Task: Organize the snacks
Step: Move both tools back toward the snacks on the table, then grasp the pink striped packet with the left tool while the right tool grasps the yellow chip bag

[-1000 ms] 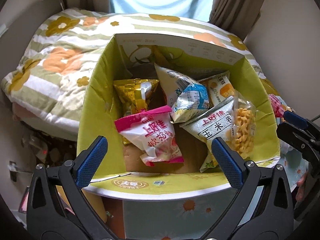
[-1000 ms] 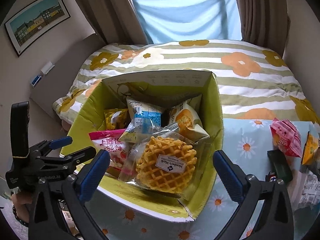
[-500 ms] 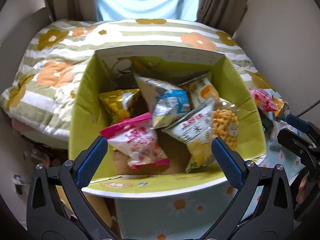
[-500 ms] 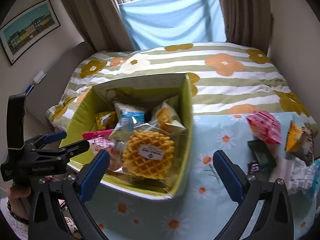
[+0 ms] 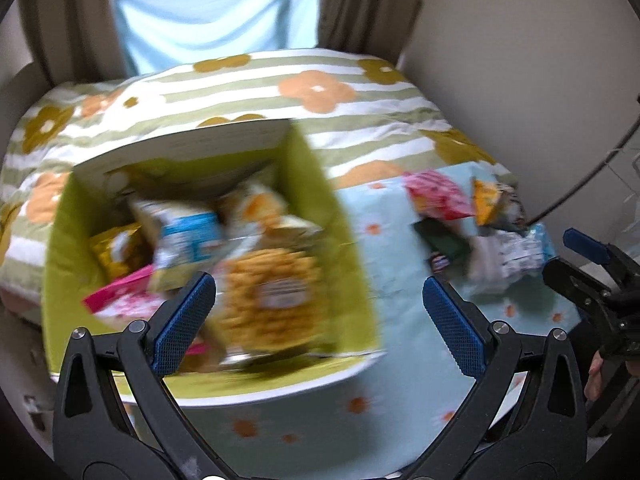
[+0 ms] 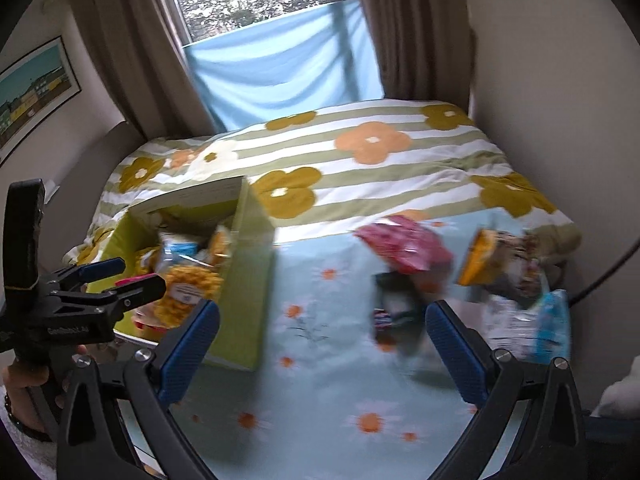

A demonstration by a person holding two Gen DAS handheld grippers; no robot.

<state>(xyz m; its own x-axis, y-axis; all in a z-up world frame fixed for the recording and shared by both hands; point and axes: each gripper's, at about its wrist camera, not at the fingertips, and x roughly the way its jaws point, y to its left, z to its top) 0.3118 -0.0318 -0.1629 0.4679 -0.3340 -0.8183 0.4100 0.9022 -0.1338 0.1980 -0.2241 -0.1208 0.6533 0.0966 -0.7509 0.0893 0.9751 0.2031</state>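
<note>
On the table [image 6: 320, 392] with the daisy cloth, a green box [image 5: 344, 264] sits at the left, stuffed with snack packs, the waffle pack [image 5: 272, 296] on top. More loose snacks lie well apart on the right: a pink bag [image 6: 404, 248], an orange bag [image 6: 478, 258] and a blue-white one [image 6: 548, 328]. Both frames are pretty blurry. The left hand-held gripper [image 5: 318, 324] is spread wide and empty, and so is the right hand-held gripper [image 6: 320, 354], hovering over bare cloth.

Lime-green box [image 5: 340, 248], pale-blue daisy-print tablecloth [image 6: 320, 380], green-striped floral bedspread [image 6: 360, 160]
</note>
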